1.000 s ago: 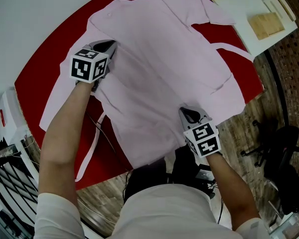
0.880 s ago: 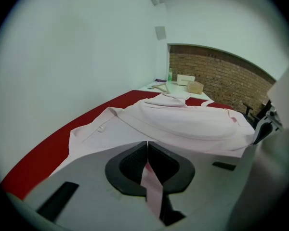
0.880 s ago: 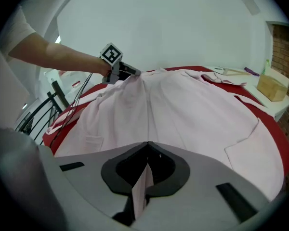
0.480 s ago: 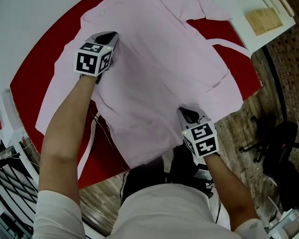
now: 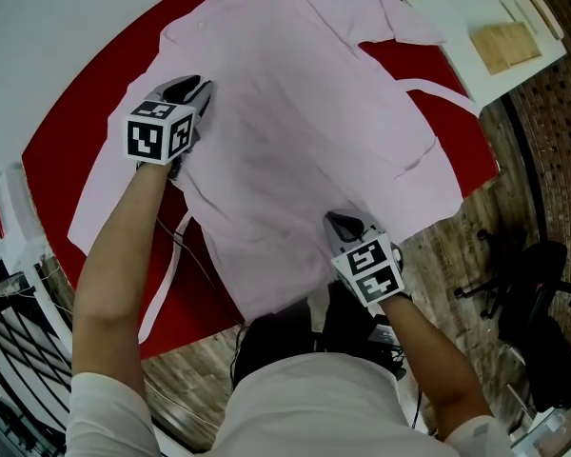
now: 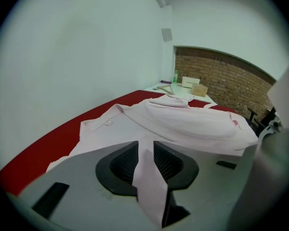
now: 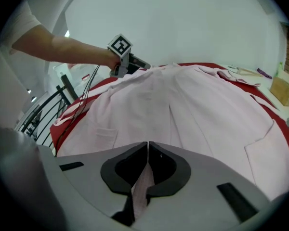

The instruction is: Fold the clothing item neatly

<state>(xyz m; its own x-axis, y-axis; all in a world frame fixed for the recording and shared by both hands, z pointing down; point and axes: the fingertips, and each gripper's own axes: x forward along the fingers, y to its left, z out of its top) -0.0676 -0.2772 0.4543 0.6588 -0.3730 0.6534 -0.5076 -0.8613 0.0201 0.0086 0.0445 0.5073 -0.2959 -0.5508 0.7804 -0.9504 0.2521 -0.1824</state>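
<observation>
The red table fills most of what I see below me; the pink shirt lies spread across it, collar toward the far edge, one sleeve trailing off to my left and the hem hanging over the near edge by my body; the cloth is mostly flat, with a few creases running down the middle. Beyond the far right corner stands a white bench; a dark office chair sits on the wooden floor to my right. My left gripper is at the shirt's left shoulder, near the collar; its jaws have just been opening and now stand a little apart, a fold of pink cloth running loosely through the gap between them. My right gripper is at the near hem, right of centre; its jaws are pressed together on a thin strip of the shirt's edge, which hangs out below them. A pale wooden block rests on the bench; smallest of all, a button shows at the collar.
</observation>
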